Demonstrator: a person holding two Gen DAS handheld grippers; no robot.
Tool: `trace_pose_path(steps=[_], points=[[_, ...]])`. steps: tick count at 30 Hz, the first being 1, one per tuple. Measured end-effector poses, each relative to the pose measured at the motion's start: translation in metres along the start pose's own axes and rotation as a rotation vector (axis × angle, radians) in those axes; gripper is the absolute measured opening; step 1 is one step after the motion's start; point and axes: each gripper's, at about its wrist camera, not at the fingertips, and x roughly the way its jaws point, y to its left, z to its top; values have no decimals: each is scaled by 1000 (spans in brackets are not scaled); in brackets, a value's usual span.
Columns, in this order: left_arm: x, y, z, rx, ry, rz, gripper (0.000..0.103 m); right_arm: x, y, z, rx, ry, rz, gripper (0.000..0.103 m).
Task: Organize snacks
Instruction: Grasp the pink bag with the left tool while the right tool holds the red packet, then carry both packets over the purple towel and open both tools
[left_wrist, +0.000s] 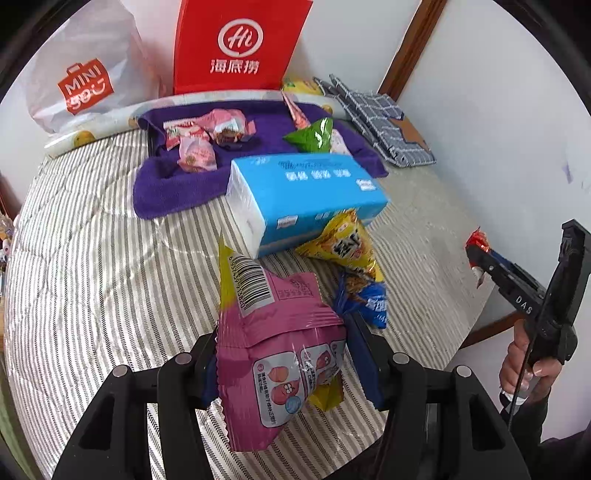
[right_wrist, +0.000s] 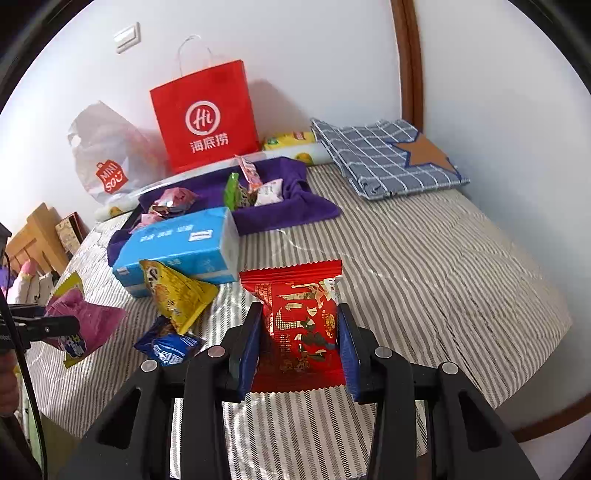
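Pink pkt (left_wrist: 275, 354) btwn L pads (left_wrist: 364, 354)

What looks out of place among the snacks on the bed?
The blue tissue pack is no snack, yet it lies among them, partly on the purple towel that holds sorted packets. A yellow packet and a blue packet lie loose beside it.

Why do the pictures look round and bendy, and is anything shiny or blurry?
Both wrist views use fisheye lenses, so the corners go black and the brown bed frame curves. In the left wrist view, the pink snack packet shows small glare streaks. In the right wrist view, the red snack packet glints and daylight is soft. Nothing is badly blurred.
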Motion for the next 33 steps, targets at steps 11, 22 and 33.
trace_pose_path(steps=[11, 22, 33], points=[[-25, -11, 26, -7, -92, -45, 56, -13, 27, 27, -53, -41, 86, 39], [-24, -12, 71, 1, -147, -42, 56, -4, 59, 69, -103, -93, 159, 39], [-4, 9, 138, -38, -179, 6, 56, 40, 72, 128, -110, -123, 170, 39]])
